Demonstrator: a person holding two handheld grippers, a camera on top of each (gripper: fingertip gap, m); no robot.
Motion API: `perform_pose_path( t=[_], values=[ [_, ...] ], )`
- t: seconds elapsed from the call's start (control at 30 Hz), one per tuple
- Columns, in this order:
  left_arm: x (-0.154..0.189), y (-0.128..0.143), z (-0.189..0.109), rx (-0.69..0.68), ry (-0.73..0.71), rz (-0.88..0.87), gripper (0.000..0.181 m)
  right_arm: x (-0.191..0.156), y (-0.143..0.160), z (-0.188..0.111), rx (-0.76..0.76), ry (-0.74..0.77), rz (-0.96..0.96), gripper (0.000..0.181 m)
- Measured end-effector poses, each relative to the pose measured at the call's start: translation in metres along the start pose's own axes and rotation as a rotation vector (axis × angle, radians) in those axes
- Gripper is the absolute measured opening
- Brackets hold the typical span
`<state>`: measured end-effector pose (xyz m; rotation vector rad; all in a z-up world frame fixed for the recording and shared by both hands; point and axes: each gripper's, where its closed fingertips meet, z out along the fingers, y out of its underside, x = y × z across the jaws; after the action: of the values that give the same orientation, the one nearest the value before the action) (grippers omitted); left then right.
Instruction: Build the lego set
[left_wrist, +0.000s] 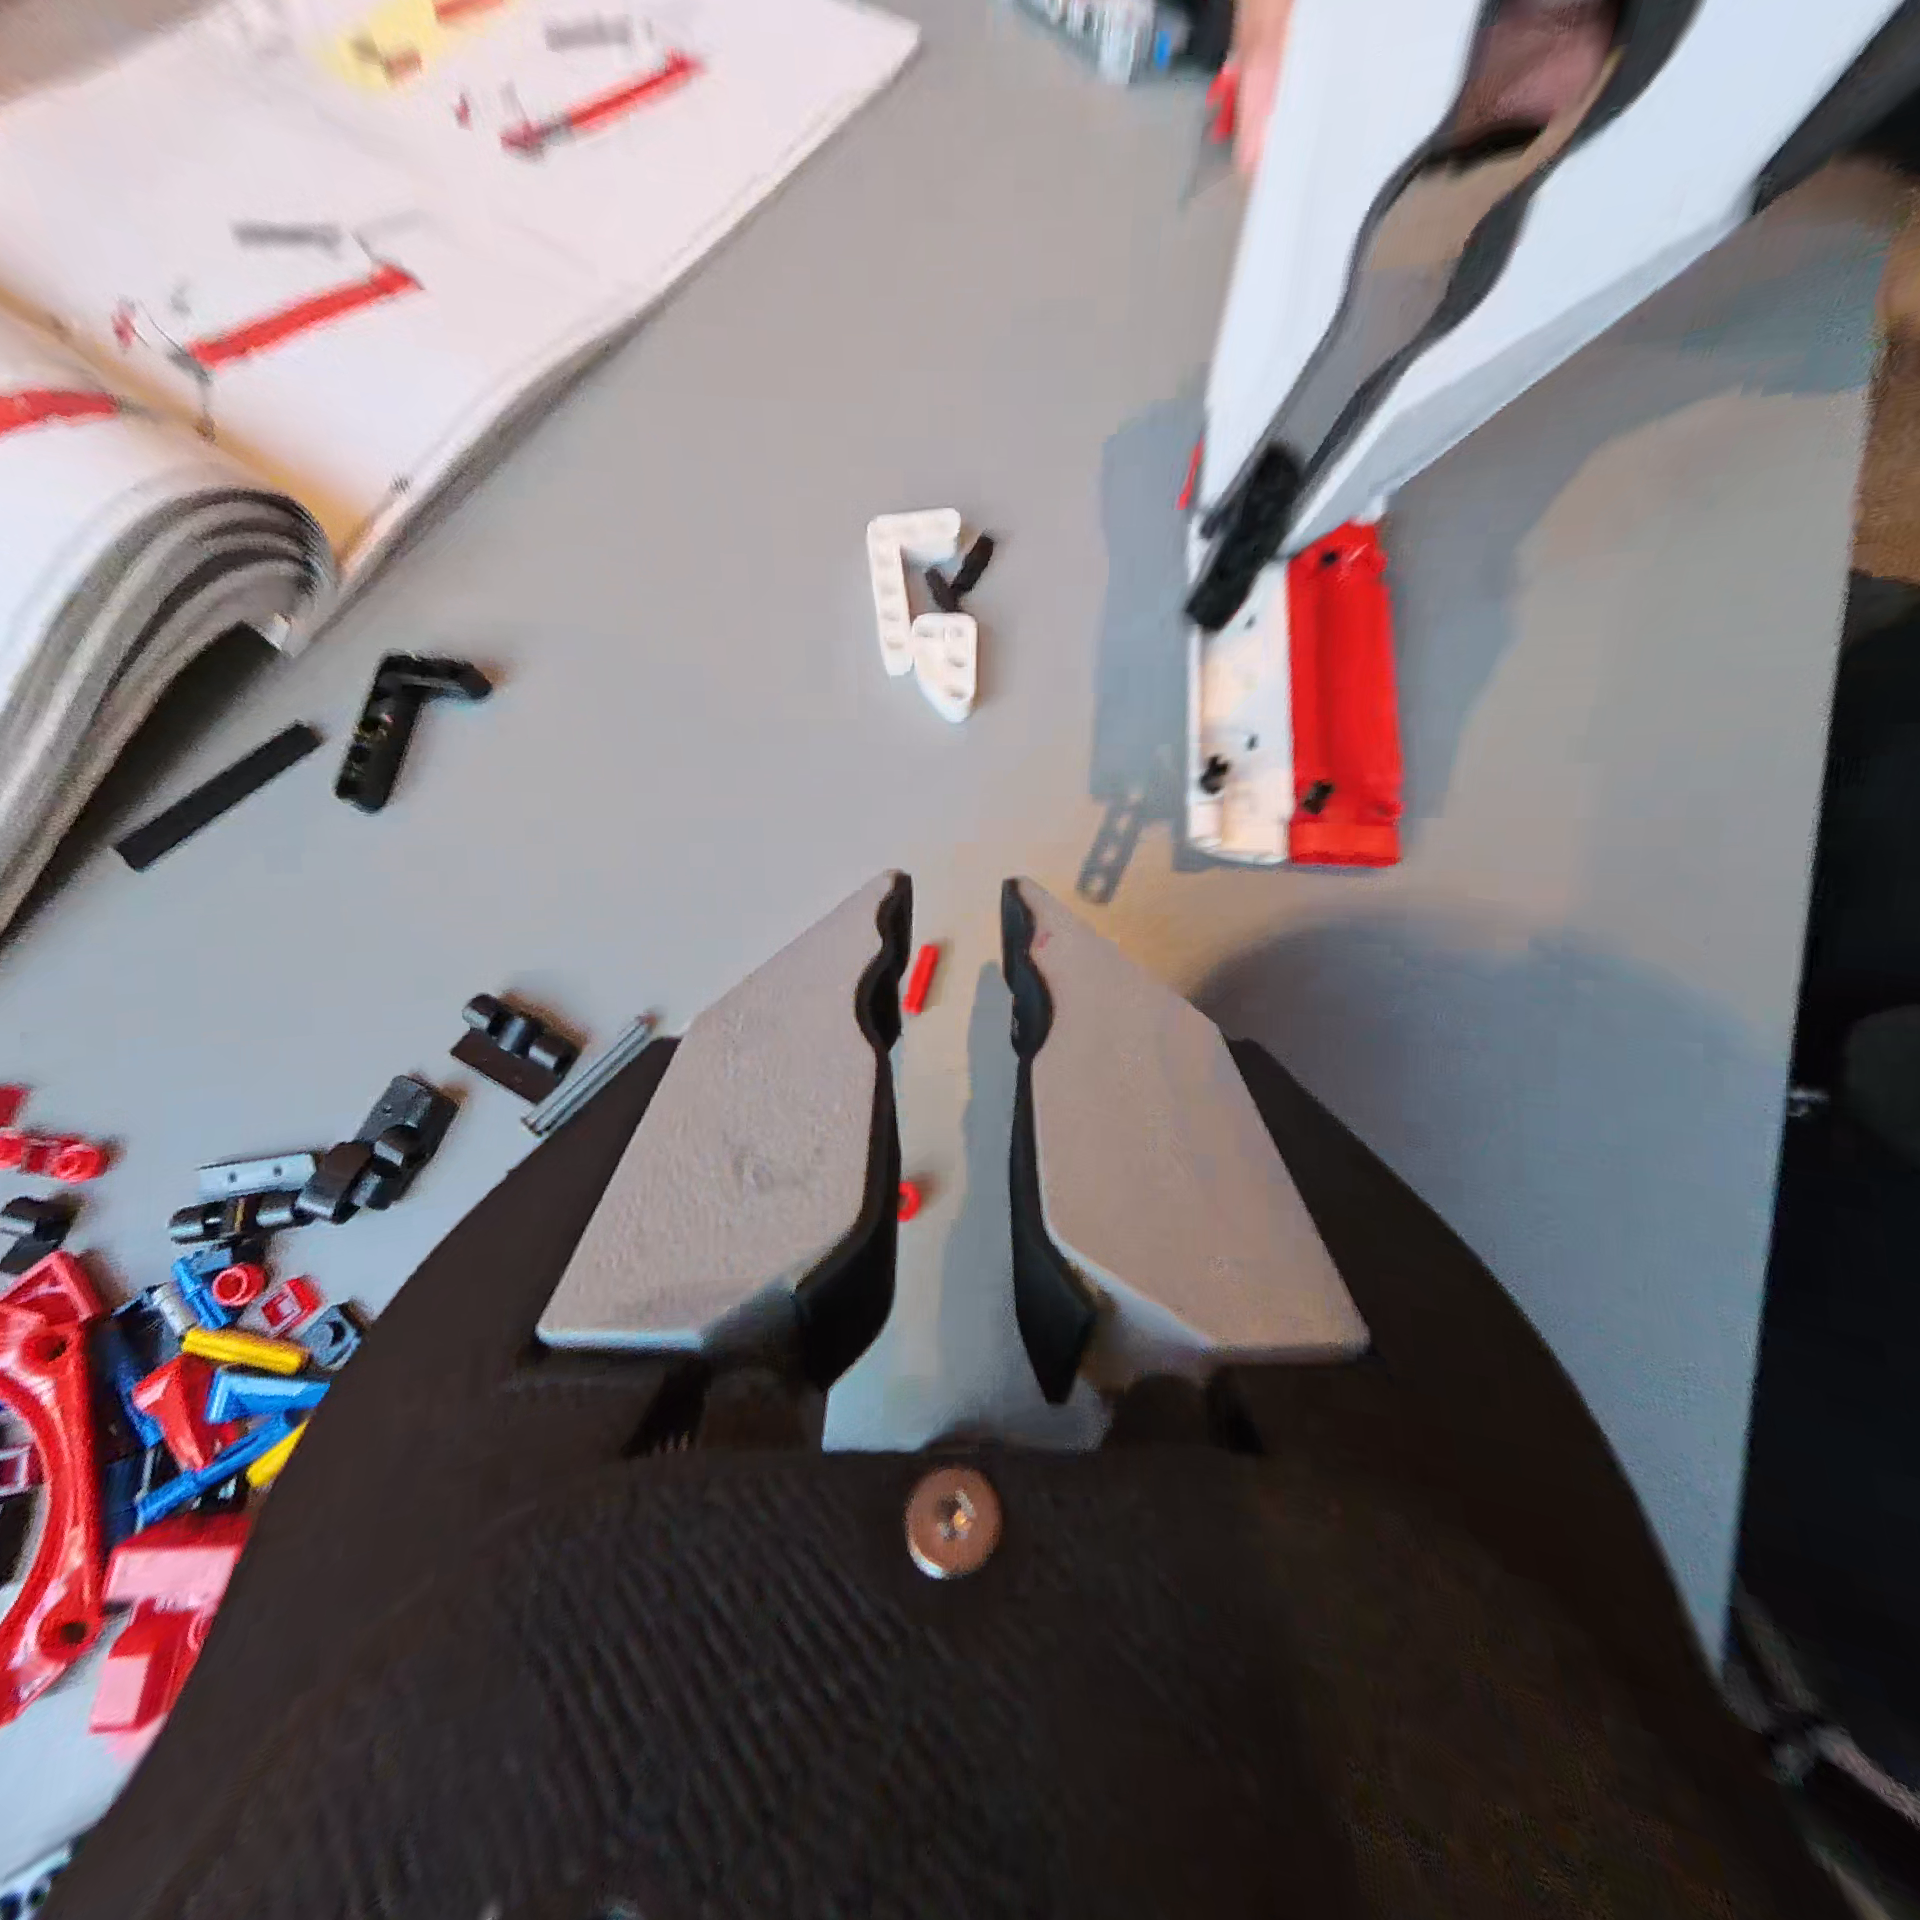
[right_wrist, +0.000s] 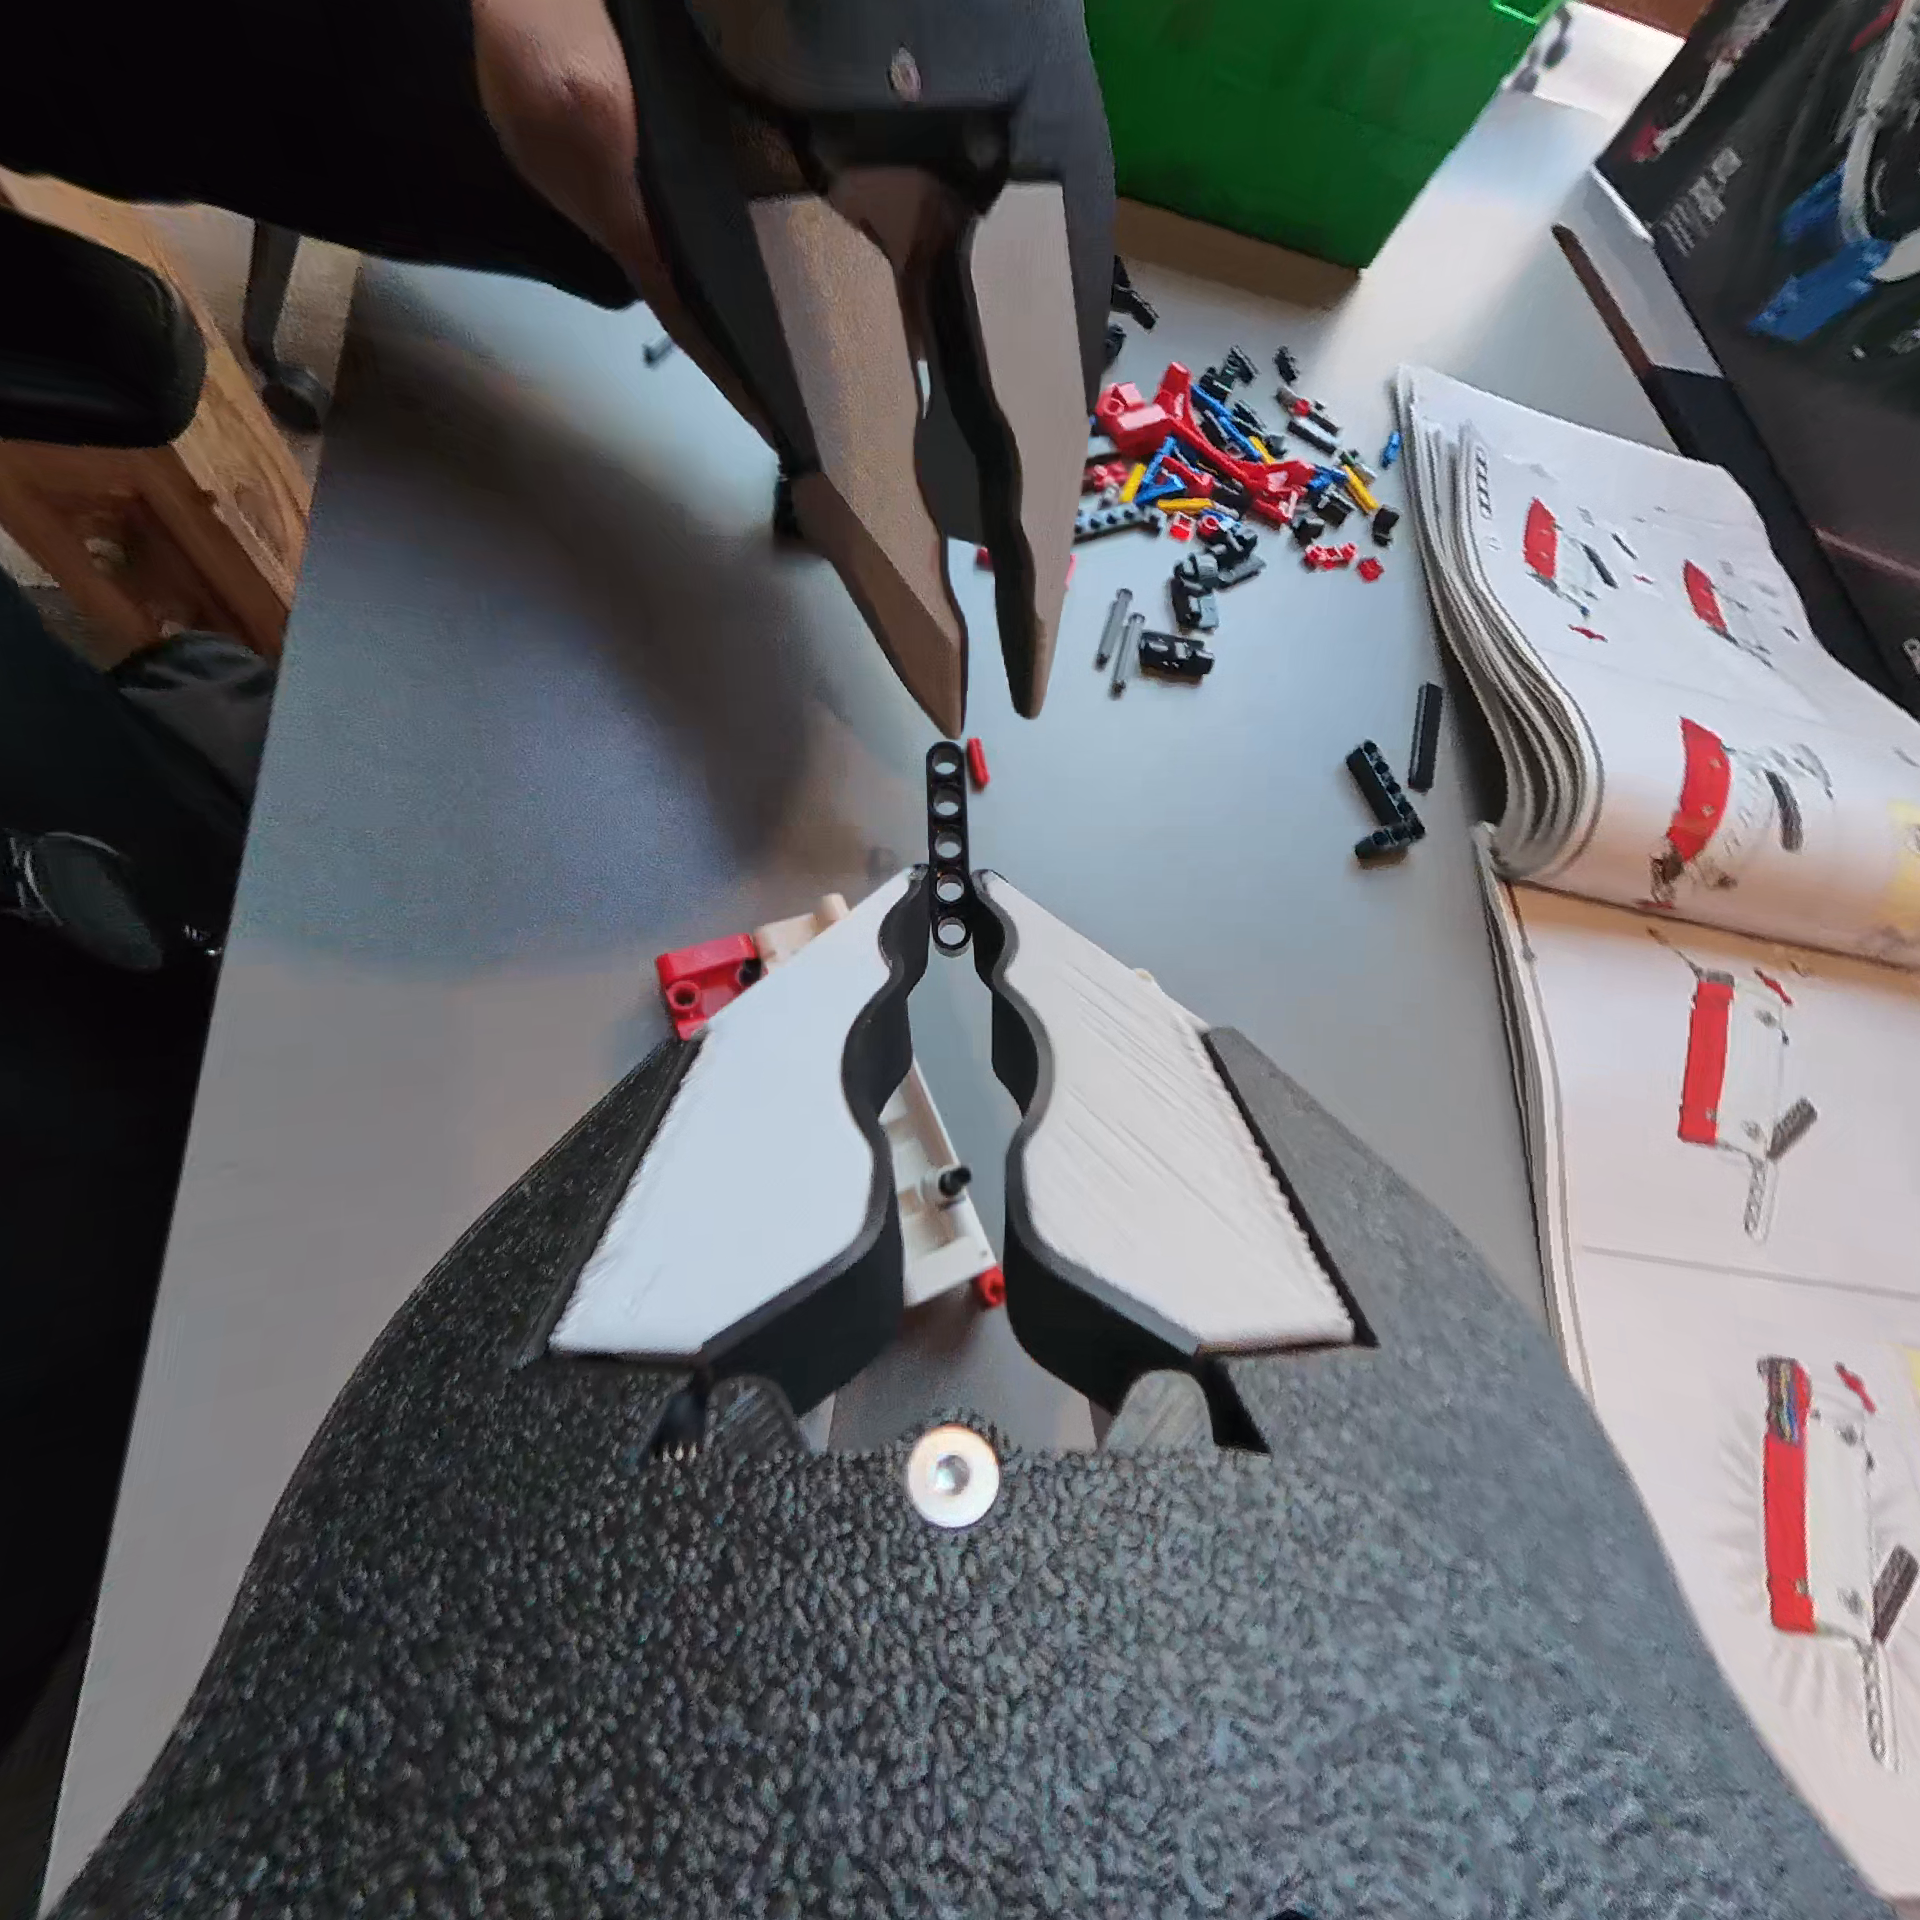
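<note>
Lego set, part-built: a red-and-white block (left_wrist: 1294, 707) lies on the grey desk (left_wrist: 727, 416) near its right edge, w/ the right tongs (right_wrist: 951, 883) directly above it. Those tongs are clenched on a thin black strip w/ holes (right_wrist: 948, 847), which sticks out past the tips toward the left tongs (left_wrist: 956, 899). In the right wrist view the block shows only in bits under and beside the fingers, so how near the strip is to its seat can't be told.

Left tongs are released, a narrow gap between the tips, nothing held. A small red pin (left_wrist: 921, 977) lies on the desk in that gap, just beside the left finger; in the right wrist view the same pin (right_wrist: 977, 761) sits next to the far end of the strip. A second red bit shows further back between the fingers, too small to name.

Step in hand, as it looks: left is going for the red pin while right presents the strip, prob. to take the pin in an end hole. Next move calls for tips lowered either side of the pin, a square close, then lining it up w/ a hole. Small part, could roll or skid.

Elsewhere: open booklet (right_wrist: 1662, 675), loose parts pile (right_wrist: 1226, 468), two white pieces (left_wrist: 920, 608), black elbow piece (left_wrist: 400, 727).
</note>
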<state>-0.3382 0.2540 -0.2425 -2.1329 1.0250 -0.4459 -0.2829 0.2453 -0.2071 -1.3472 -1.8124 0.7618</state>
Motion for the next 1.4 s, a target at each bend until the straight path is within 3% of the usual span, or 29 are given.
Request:
perform_pose_path(
  t=[0.1, 0.17, 0.33, 0.47, 0.6, 0.77, 0.93, 1.27, 1.4],
  values=[
    [-0.006, 0.022, 0.015, -0.138, 0.021, 0.044, 0.008, 0.006, 0.007, -0.009, -0.012, 0.025, 0.018, 0.007],
    [-0.007, 0.026, 0.015, -0.157, 0.03, 0.052, 0.002, 0.007, 0.011, -0.013, -0.017, 0.019, 0.027, 0.007],
    [-0.023, 0.043, -0.003, -0.204, -0.03, 0.026, 0.001, 0.005, 0.019, -0.012, -0.03, -0.037, 0.028, 0.007],
    [-0.026, 0.055, -0.022, -0.204, -0.052, -0.035, 0.013, -0.001, 0.024, -0.001, -0.059, -0.101, -0.007, 0.007],
    [0.004, 0.015, -0.021, -0.06, 0.043, -0.059, 0.013, -0.008, 0.027, 0.009, -0.089, -0.158, -0.051, 0.007],
    [0.048, -0.023, 0.008, 0.008, 0.145, 0.021, 0.016, -0.01, 0.03, 0.01, -0.132, -0.194, -0.1, 0.007],
    [0.06, -0.023, 0.027, 0.0, 0.153, 0.045, 0.007, -0.015, 0.029, 0.006, -0.134, -0.218, -0.107, 0.007],
    [0.057, -0.034, 0.023, 0.095, 0.135, -0.002, 0.004, -0.014, 0.027, 0.005, -0.115, -0.202, -0.091, 0.008],
    [0.056, -0.038, 0.018, 0.139, 0.141, -0.03, 0.003, -0.018, 0.018, 0.009, -0.086, -0.194, -0.114, 0.02]
  ],
)
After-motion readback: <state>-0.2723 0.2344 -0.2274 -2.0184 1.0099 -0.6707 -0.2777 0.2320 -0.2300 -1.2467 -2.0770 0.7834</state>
